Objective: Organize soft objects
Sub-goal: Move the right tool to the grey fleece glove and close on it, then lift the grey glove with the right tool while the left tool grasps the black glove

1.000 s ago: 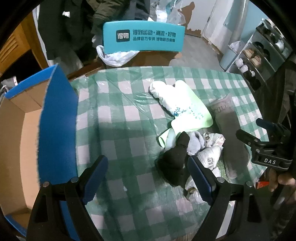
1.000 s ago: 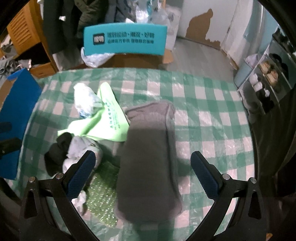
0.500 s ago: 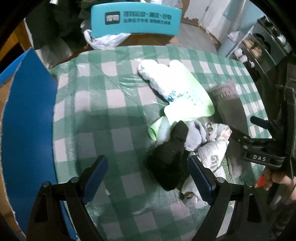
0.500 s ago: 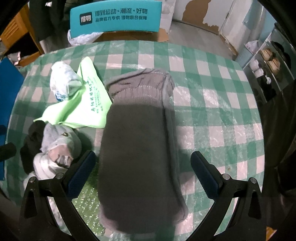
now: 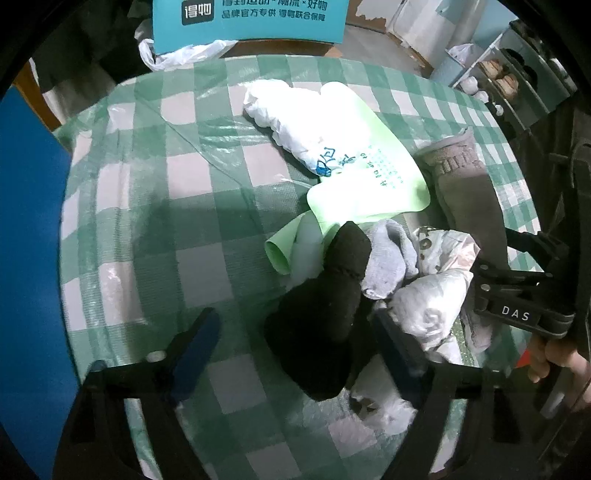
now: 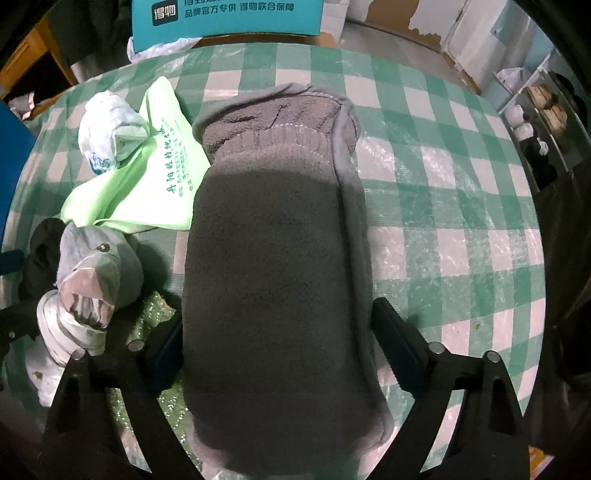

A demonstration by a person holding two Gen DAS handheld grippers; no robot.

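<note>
A pile of soft things lies on the green checked tablecloth (image 5: 147, 206). A black sock (image 5: 325, 314) lies between the fingers of my open left gripper (image 5: 295, 332), close above it. A long grey fleece sock (image 6: 277, 258) lies flat between the fingers of my open right gripper (image 6: 277, 325); it also shows in the left wrist view (image 5: 469, 192). A light grey sock (image 5: 388, 258), crumpled white bags (image 5: 432, 310), a light green bag (image 5: 362, 177) and a white crumpled bag (image 5: 288, 118) lie around them.
A blue cardboard box flap (image 5: 26, 240) stands at the table's left edge. A teal sign (image 5: 251, 18) on a chair is beyond the far edge. Shoe shelves (image 6: 543, 110) stand at the right. Green bubble wrap (image 6: 155, 332) lies under the pile.
Both grippers have moved forward and down toward the table. The left now straddles the black sock, the right straddles the grey sock. The blue box has slid out to the left.
</note>
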